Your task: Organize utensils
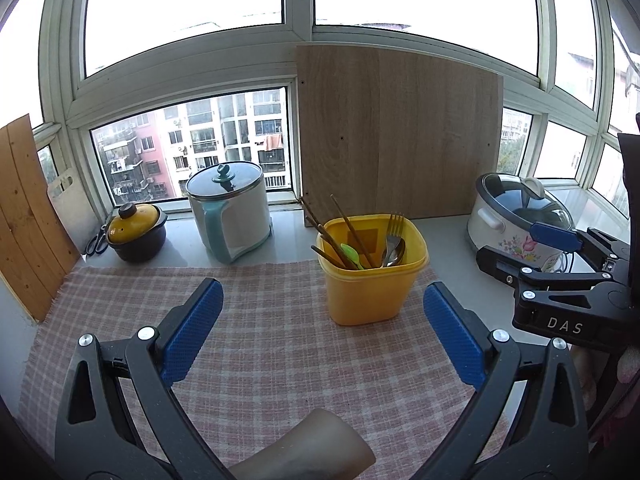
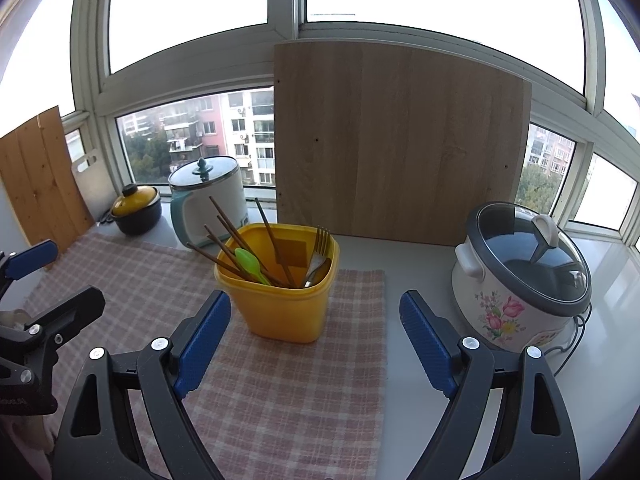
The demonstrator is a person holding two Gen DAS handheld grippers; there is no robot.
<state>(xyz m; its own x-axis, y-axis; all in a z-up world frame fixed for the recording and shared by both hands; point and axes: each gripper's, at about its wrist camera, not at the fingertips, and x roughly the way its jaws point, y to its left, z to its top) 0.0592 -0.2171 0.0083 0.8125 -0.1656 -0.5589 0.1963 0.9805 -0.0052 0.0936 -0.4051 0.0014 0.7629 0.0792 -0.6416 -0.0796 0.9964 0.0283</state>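
Left gripper: jaws spread wide, nothing between the blue pads, hovering over the checked cloth.

Right gripper: likewise wide apart and empty; in the left wrist view it shows at the right edge, beside the left gripper.

Yellow container: upright on the cloth, just ahead of the right gripper and slightly left of its midline; ahead and to the right of the left gripper. Neither gripper touches it.

Contents of container: brown chopsticks leaning out to the left, a green spoon, a metal fork and a metal spoon (bowl only partly visible).

Floral cooker: to the right of the right gripper, off the cloth, glass lid on.

White pot and small dark pot with yellow lid: far left, beyond the container.

Wooden board: propped upright against the window, behind the container.
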